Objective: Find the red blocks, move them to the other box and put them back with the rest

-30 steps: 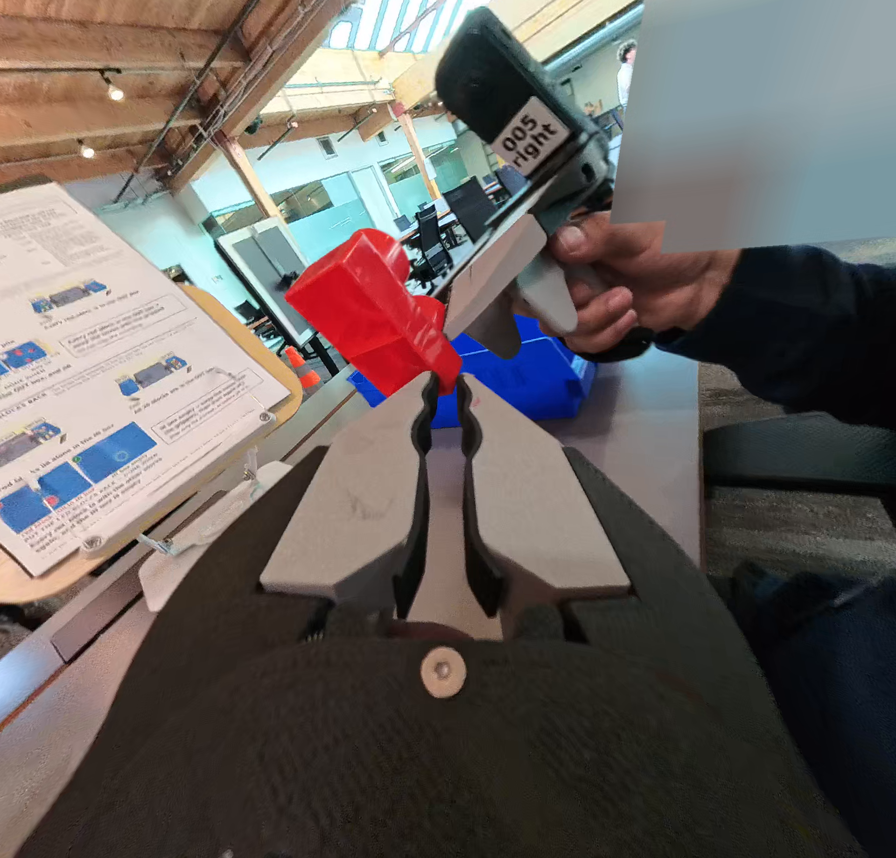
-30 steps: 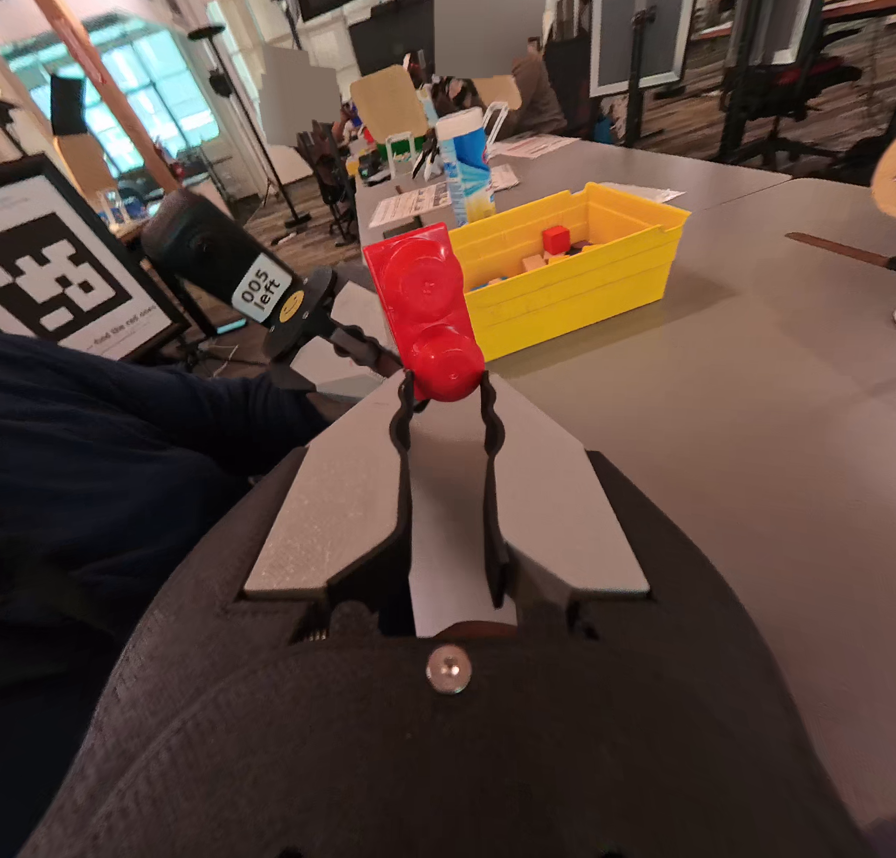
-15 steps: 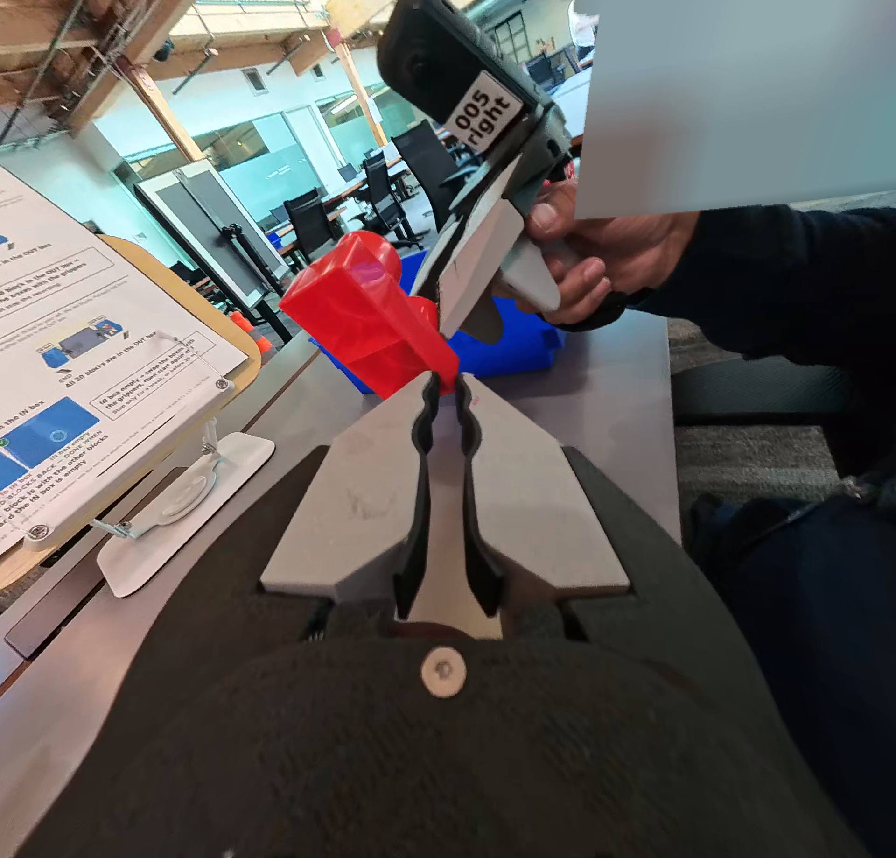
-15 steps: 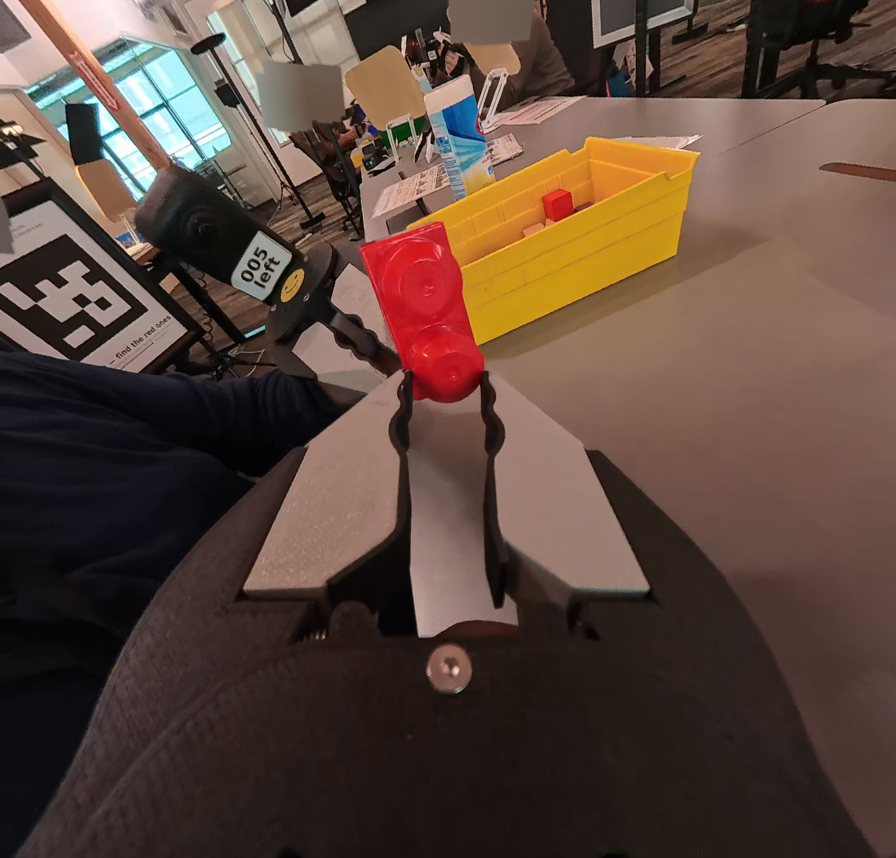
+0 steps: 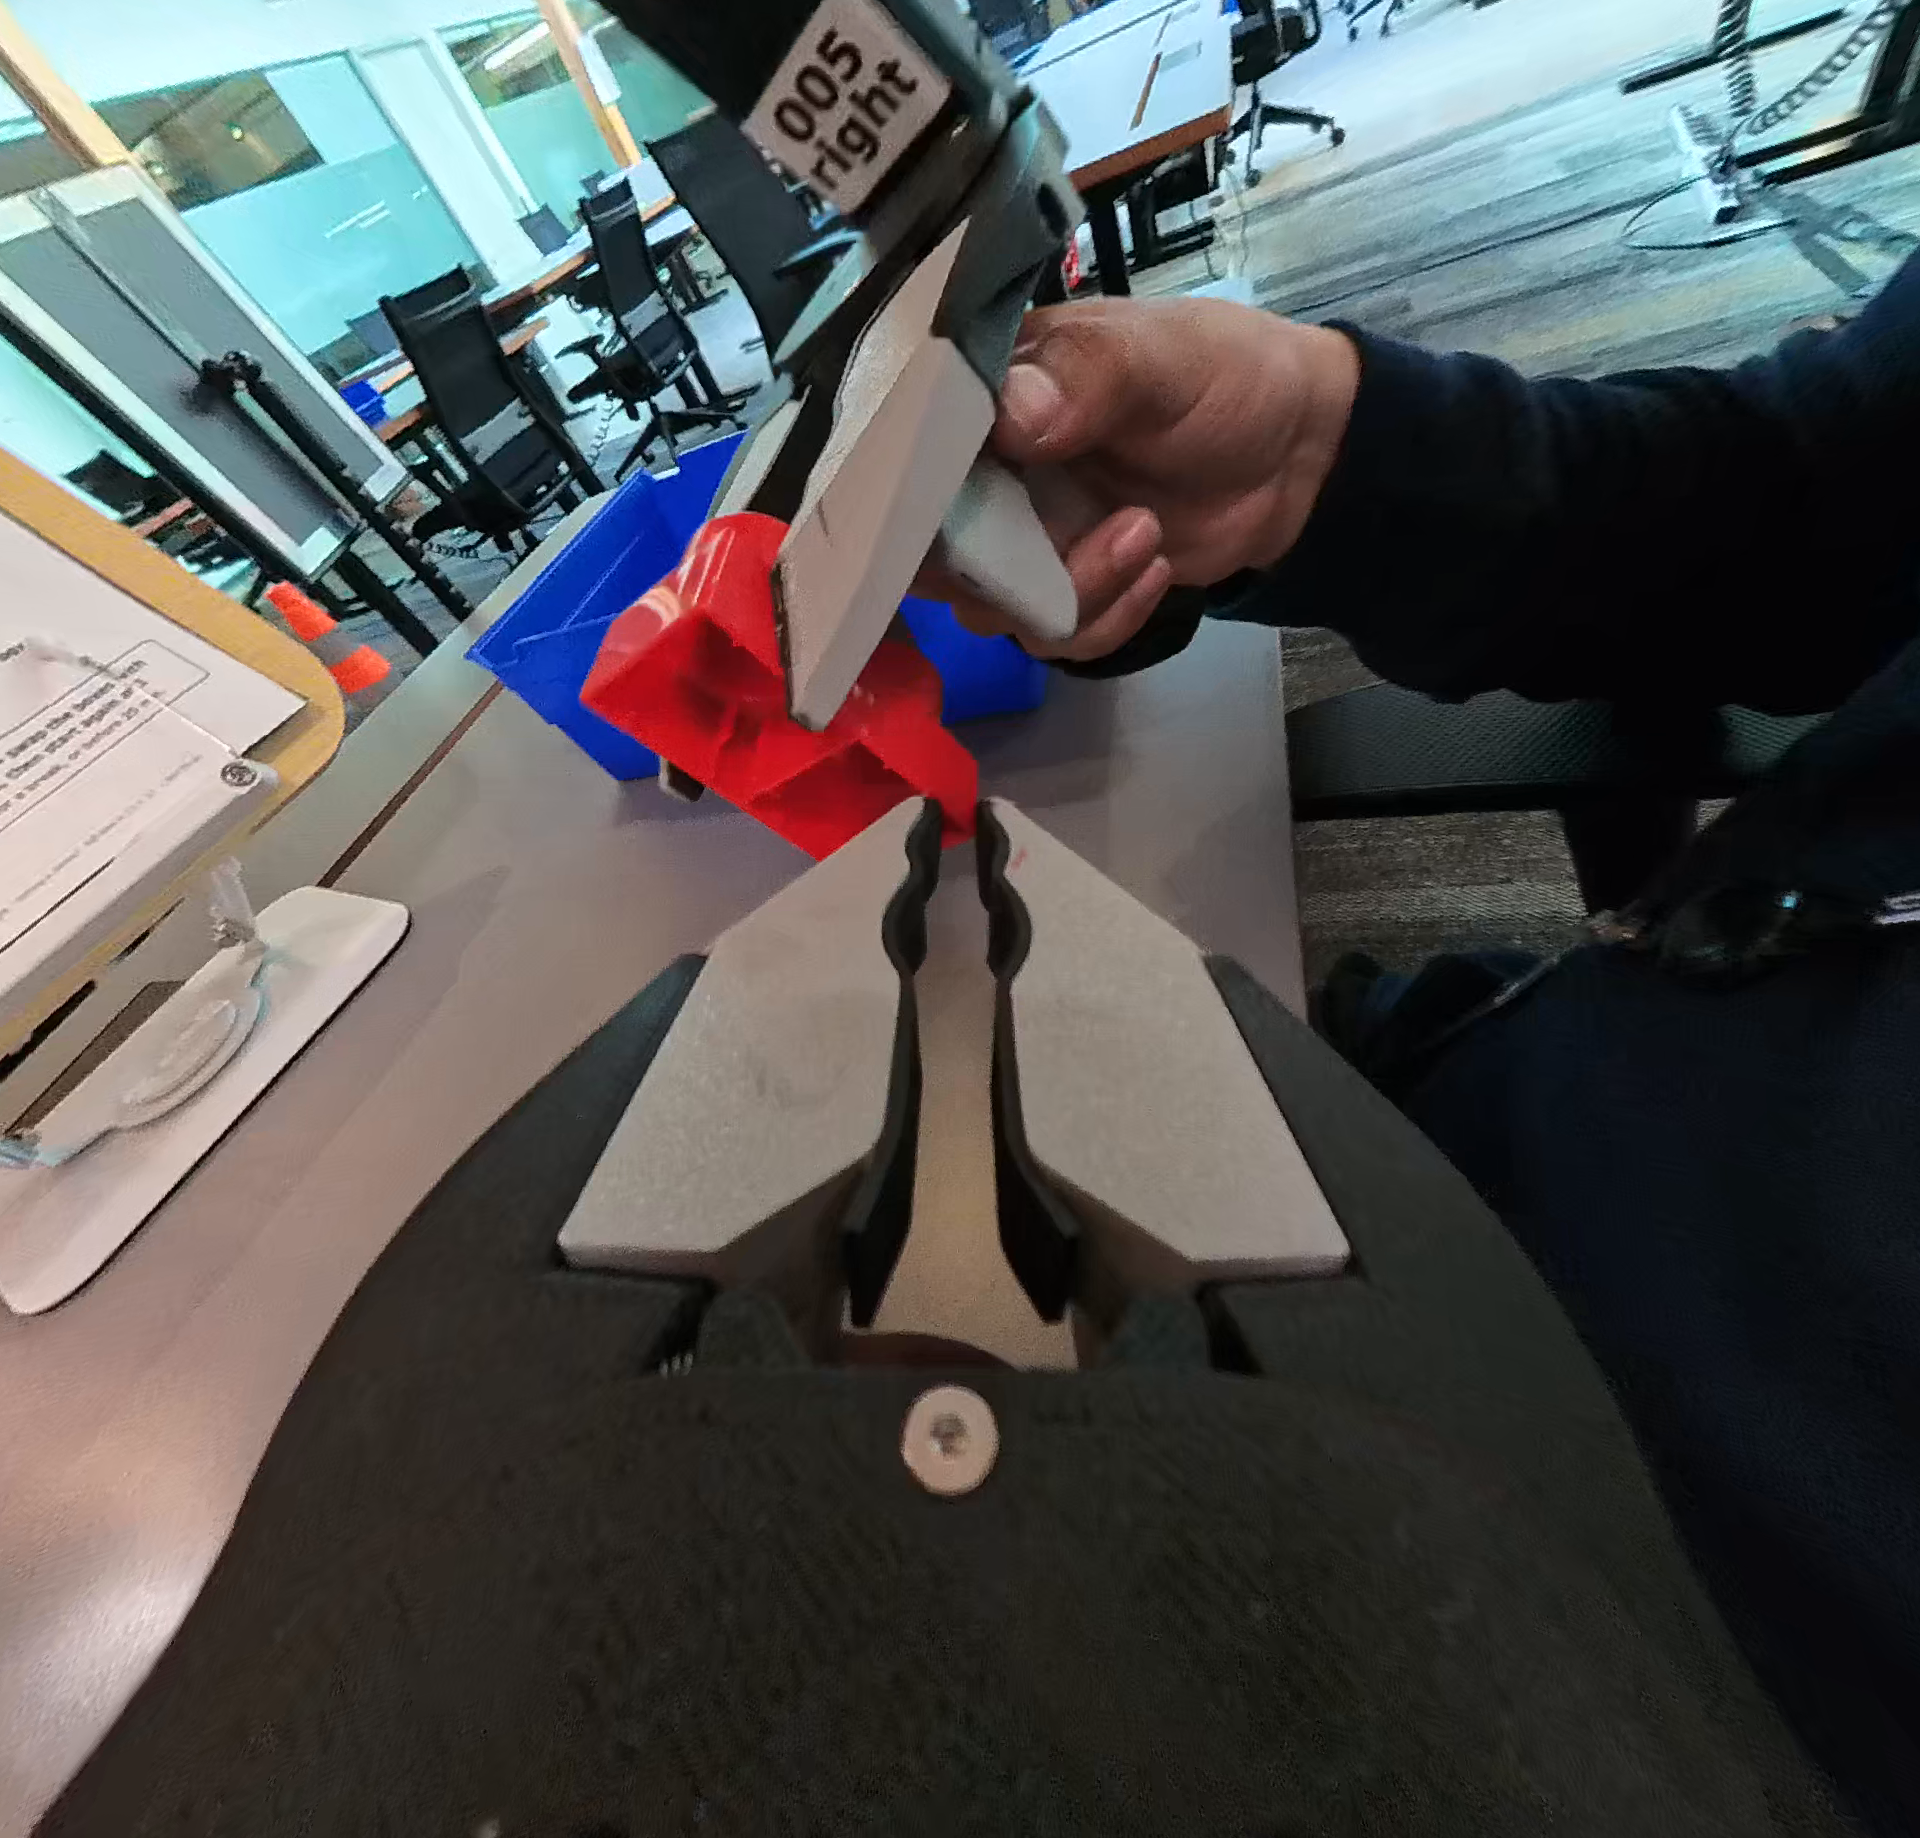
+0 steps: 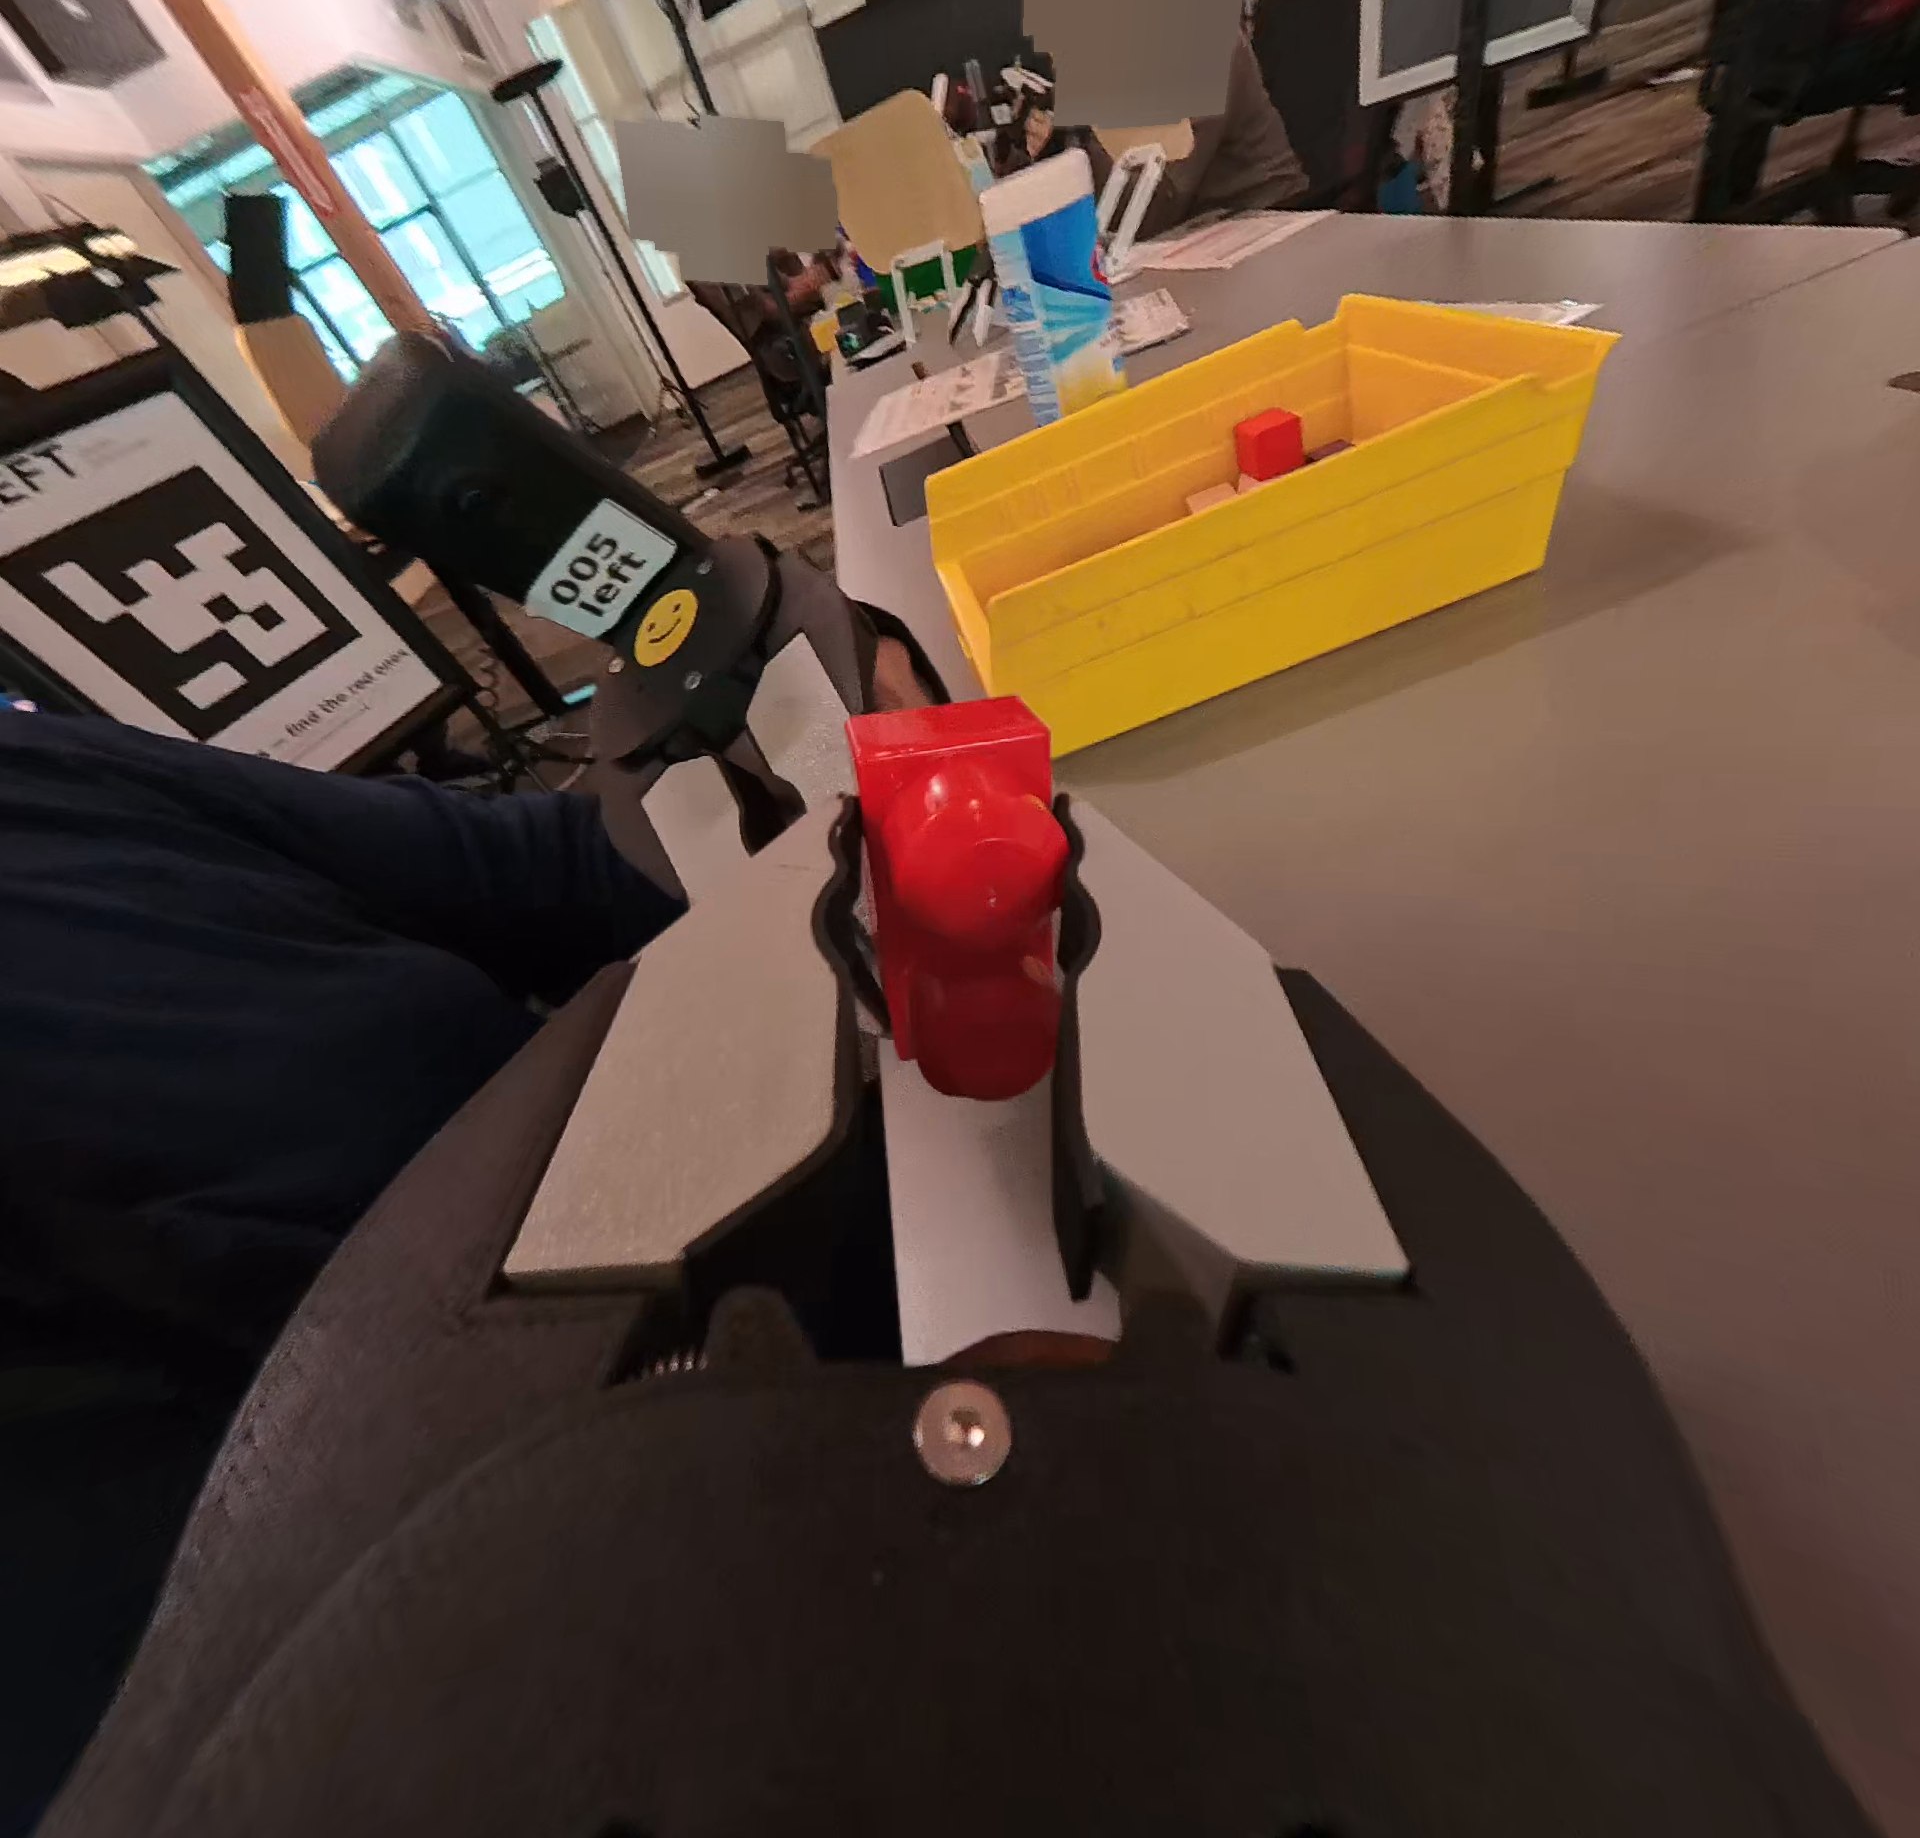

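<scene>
Grey worktop (image 6: 1558, 853) carries a far yellow box (image 6: 1247, 583). Both grippers' fingers clamp one red block (image 6: 961, 895): left gripper (image 5: 958, 820) should release before right gripper (image 6: 951, 853) carries it.

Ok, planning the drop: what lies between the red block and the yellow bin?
Only bare grey table between red block and yellow bin, per right wrist view.

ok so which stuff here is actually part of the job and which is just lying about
Part of the job:
- red block, clamped in the right gripper
- left gripper, jaws nearly closed
- yellow bin with blocks inside
- blue bin

Just lying about:
- wipes canister
- instruction board
- papers
</scene>
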`<action>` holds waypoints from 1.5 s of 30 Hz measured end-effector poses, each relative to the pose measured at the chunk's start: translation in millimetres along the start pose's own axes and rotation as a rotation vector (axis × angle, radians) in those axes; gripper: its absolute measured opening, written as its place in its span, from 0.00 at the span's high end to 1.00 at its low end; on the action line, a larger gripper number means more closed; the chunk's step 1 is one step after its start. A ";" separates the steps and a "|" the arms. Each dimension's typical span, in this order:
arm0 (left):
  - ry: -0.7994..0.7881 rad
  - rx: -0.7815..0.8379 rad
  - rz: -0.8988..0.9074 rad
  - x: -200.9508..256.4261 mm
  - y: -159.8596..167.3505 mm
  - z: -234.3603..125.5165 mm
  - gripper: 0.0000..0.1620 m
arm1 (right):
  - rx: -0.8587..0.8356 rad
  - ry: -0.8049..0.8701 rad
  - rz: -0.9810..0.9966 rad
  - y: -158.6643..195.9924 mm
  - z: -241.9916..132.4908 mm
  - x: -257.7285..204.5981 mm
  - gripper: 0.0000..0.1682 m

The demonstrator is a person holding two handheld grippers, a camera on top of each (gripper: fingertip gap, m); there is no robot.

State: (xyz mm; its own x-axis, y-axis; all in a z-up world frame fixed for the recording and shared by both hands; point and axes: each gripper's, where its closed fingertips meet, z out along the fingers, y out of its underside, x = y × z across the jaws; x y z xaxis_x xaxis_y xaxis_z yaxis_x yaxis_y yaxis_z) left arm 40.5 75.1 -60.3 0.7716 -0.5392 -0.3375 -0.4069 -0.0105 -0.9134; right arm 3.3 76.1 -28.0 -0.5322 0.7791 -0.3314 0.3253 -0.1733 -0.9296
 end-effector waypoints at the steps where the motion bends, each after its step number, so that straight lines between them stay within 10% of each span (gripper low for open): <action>1: -0.005 0.006 -0.010 -2.4 0.1 -0.9 0.97 | 0.001 0.016 -0.001 -0.9 -0.8 2.0 0.80; 10: -0.133 -0.064 -0.014 -34.9 7.8 -23.2 0.90 | 0.029 0.286 -0.108 -23.8 -54.5 33.8 0.81; 18: -0.317 -0.075 -0.029 -78.4 8.2 -66.2 0.90 | -0.052 1.087 -0.149 -22.5 -229.7 134.4 0.81; 23: -0.322 -0.099 -0.019 -79.0 12.8 -68.6 0.90 | -0.211 1.208 0.070 29.8 -286.5 169.6 0.80; 32: -0.268 -0.167 -0.045 -71.3 32.1 -42.0 0.89 | -0.277 1.456 0.026 3.3 -322.6 267.4 0.69; 39: -0.269 -0.192 -0.077 -73.8 44.6 -36.6 0.88 | -0.039 1.148 -0.001 -10.9 -248.8 205.0 0.70; 45: -0.289 -0.214 -0.131 -75.4 54.5 -38.9 0.86 | -0.211 1.003 -0.096 14.4 -199.6 157.6 0.67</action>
State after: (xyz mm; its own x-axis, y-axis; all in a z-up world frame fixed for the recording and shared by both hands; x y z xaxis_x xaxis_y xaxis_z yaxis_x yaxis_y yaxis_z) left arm -58.8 82.5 -75.8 0.9175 -0.2619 -0.2995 -0.3652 -0.2555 -0.8952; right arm 80.2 316.6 -61.5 0.3032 0.9453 0.1202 0.4977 -0.0496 -0.8660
